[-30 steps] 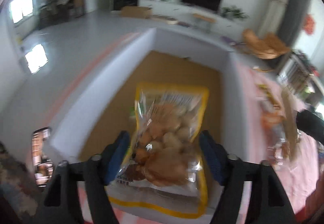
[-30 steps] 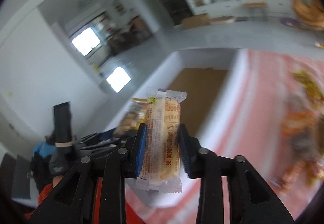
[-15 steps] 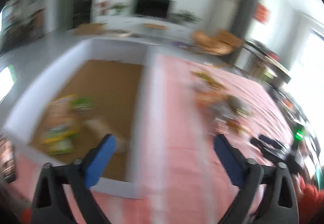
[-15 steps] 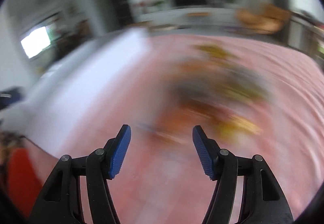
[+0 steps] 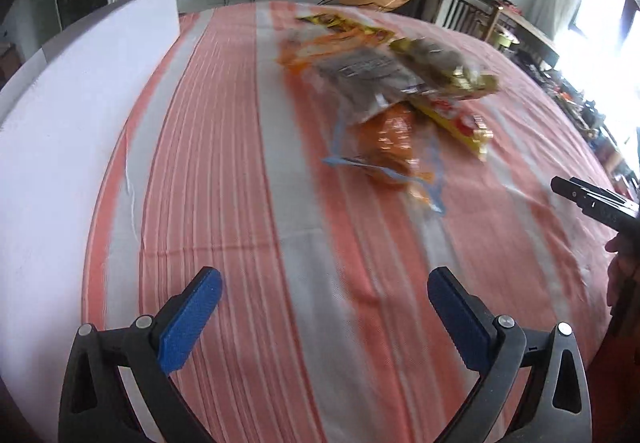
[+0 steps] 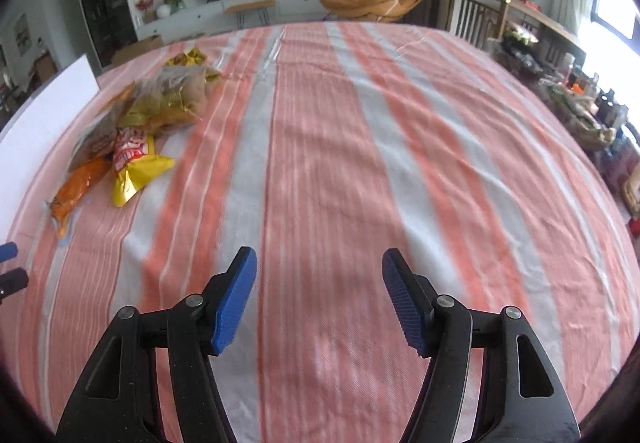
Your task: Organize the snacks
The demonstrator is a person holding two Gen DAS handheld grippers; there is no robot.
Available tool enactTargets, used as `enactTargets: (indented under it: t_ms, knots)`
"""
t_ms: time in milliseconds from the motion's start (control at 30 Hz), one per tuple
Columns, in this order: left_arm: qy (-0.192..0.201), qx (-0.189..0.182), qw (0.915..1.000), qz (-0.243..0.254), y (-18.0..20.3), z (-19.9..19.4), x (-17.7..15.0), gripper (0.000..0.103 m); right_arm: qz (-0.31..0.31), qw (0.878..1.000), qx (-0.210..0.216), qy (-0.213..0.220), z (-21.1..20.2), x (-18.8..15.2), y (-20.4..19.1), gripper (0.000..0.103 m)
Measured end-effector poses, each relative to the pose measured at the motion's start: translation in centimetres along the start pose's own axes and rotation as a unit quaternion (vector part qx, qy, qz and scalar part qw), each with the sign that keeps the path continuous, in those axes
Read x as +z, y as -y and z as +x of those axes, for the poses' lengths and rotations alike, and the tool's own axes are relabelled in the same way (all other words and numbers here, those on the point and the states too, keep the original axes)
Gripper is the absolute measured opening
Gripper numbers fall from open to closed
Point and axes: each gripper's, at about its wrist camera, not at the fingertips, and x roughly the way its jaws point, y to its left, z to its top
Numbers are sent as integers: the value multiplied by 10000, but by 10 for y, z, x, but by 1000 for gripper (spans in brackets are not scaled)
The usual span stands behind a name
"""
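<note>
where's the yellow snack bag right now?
The yellow snack bag lies on the striped cloth, far left in the right wrist view, at the pile's near edge beside the orange packet.

We see the snack packets (image 5: 384, 83) heaped together on the surface (image 5: 224, 163), overlapping one another. In the left wrist view the heap lies ahead and to the right of the left tool (image 5: 324, 319), with the box wall (image 5: 72, 115) along the surface's left edge. In the right wrist view the heap (image 6: 136, 131) sits far to the left of the right tool (image 6: 320, 299), with cloth alone directly ahead.
</note>
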Motion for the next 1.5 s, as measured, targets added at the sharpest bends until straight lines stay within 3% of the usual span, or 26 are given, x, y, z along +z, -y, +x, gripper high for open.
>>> enactTargets:
  t_ms: [167,233,333,1500]
  knots:
    - [33,396,9984,406,-2,5,0,103,-7,9999,-101,-3,23,12,-9,74]
    - [89,362,9986,371,-6,0,-3,103,28,9999,-111,-2,27,14,-12,81]
    - [154,455,9986,199,-12,2,-2,103,18,10000,-89,-15,26,15,-13,84]
    - [179,531,9983,126,-12,4,-2,103,-14,9999,-144,-37,26,16,-14,85]
